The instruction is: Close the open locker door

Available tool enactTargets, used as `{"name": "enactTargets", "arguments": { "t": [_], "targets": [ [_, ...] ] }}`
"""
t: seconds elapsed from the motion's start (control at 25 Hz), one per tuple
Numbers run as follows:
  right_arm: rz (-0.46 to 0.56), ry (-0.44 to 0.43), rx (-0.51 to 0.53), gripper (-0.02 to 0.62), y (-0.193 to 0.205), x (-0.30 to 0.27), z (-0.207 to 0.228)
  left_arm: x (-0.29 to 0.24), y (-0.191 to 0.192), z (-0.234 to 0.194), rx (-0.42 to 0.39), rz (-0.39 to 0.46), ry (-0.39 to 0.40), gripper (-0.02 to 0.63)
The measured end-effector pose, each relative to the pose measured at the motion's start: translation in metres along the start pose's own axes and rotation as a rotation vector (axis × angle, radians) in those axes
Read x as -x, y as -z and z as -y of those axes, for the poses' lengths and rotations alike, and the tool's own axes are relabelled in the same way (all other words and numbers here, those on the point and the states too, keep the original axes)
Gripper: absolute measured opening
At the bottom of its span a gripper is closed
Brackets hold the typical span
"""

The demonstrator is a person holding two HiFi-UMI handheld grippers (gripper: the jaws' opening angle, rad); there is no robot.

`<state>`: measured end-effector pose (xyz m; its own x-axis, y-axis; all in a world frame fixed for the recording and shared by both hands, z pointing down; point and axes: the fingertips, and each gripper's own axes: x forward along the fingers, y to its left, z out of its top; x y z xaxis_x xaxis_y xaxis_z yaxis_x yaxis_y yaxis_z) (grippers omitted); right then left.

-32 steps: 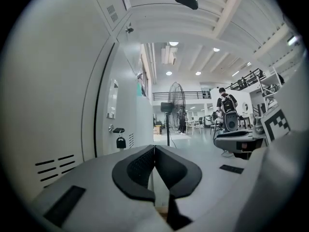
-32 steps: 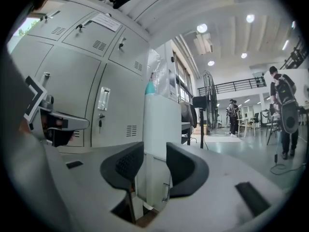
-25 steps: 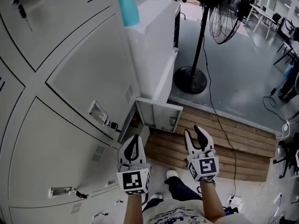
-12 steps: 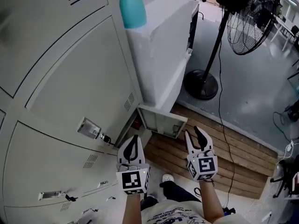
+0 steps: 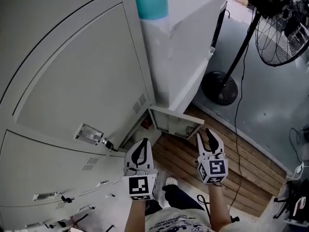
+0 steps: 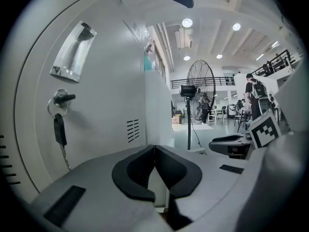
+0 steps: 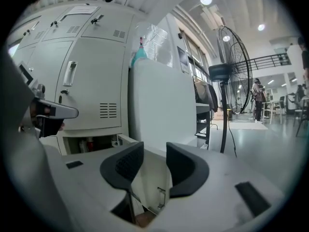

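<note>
Low on the lockers (image 5: 72, 81), one open locker door (image 5: 176, 121) is hanging ajar, its compartment mostly hidden behind it. Two grippers are hovering nearby. The left gripper (image 5: 141, 142) is pressing its fingers together, and the right gripper (image 5: 205, 133) is holding its fingers wide, empty.

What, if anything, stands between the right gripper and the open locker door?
Nothing visible does. The right gripper, jaws apart and empty, points at the open locker door, and only the wooden planks of the floor show between them.

- Even, cool light falls from round ceiling lamps (image 6: 187, 22); shadows are soft.
- Both gripper views bulge, with black corners.
- The head view is sharp, but the lockers (image 5: 72, 81) bend at the edges.
</note>
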<state>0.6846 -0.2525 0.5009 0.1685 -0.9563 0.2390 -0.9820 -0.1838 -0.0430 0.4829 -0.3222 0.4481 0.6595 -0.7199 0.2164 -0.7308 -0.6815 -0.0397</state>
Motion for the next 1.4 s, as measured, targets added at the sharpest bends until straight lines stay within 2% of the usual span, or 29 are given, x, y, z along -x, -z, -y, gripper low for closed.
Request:
{"name": "enactTargets", "arguments": {
  "t": [0.52, 0.6, 0.68, 1.4],
  "targets": [
    [-0.059, -0.009, 0.051, 0.146, 0.023, -0.053, 0.034, -0.011, 0.011, -0.011, -0.015, -0.032, -0.016, 0.005],
    [-0.067, -0.022, 0.055, 0.148, 0.028, -0.056, 0.035, -0.012, 0.013, -0.012, -0.015, -0.034, -0.018, 0.005],
    [-0.074, -0.039, 0.052, 0.176, 0.032, -0.059, 0.035, -0.013, 0.015, -0.014, -0.013, -0.039, -0.021, 0.005],
    [-0.093, -0.125, 0.055, 0.175, 0.044, -0.067, 0.029, -0.01, 0.031, -0.012, -0.007, -0.073, -0.028, 0.005]
  ]
}}
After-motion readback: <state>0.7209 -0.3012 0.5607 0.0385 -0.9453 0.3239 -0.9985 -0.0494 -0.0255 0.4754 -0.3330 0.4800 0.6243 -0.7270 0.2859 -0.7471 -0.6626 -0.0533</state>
